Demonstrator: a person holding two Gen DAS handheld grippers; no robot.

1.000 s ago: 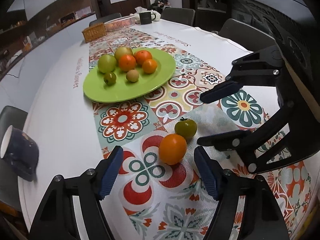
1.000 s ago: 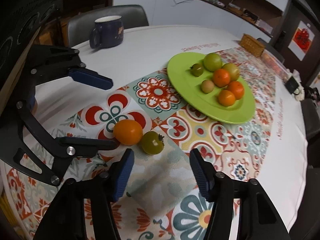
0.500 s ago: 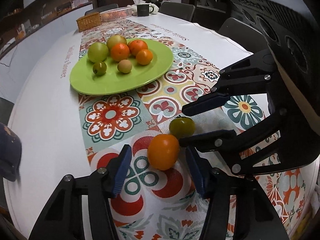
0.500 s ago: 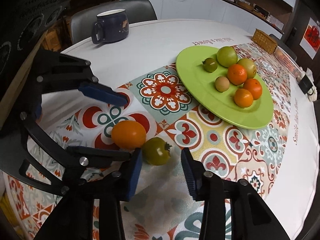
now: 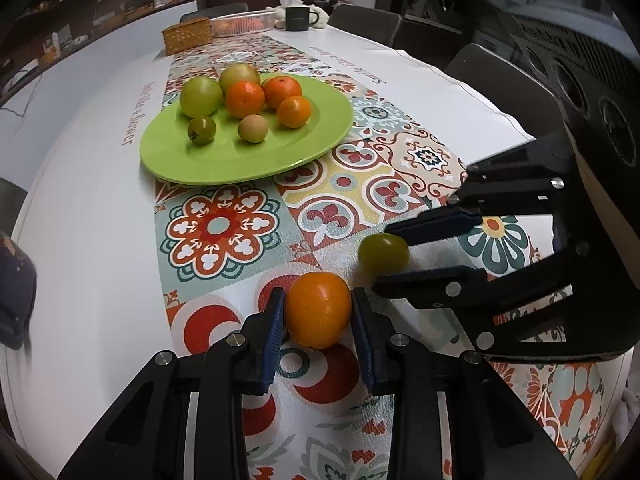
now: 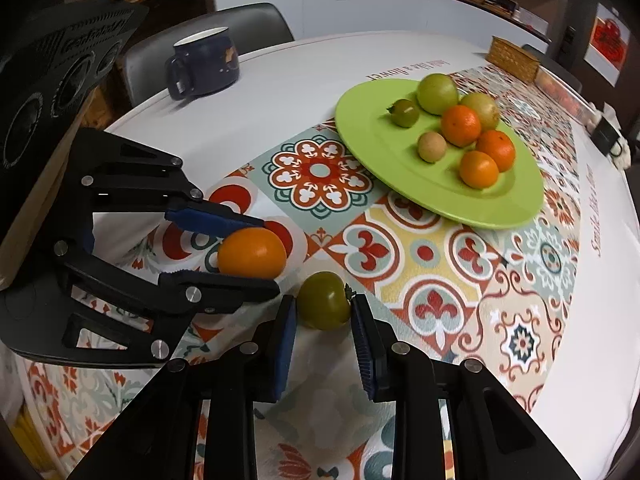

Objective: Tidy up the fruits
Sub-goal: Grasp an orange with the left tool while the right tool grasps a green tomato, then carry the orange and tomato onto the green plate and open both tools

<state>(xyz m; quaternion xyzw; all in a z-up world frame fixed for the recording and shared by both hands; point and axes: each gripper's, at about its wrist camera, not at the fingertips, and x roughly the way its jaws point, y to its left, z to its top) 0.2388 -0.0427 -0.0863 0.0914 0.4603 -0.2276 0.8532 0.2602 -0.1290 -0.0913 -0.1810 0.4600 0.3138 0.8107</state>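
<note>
My left gripper (image 5: pixel 318 304) is shut on an orange tomato (image 5: pixel 318 316), its blue pads pressing both sides, low over the patterned runner. Just to its right, my right gripper (image 5: pixel 384 258) is shut on a small green tomato (image 5: pixel 382 256). In the right wrist view the green tomato (image 6: pixel 322 300) sits between the right gripper (image 6: pixel 323 308) pads, and the left gripper (image 6: pixel 266 256) clamps the orange tomato (image 6: pixel 252 258) at the left. Farther along the table a green plate (image 5: pixel 240 164) (image 6: pixel 400 160) carries several green and orange fruits.
A dark blue mug (image 6: pixel 206 64) stands on the white cloth near the table's end, with a grey chair (image 6: pixel 256 20) behind it. A wicker basket (image 5: pixel 187 36), a pink basket (image 5: pixel 244 24) and a dark cup (image 5: pixel 298 18) sit at the far end.
Both grippers have closed from wide open onto their fruits: the left onto the orange tomato, the right onto the green one. Both hands have stayed nearly in place.
</note>
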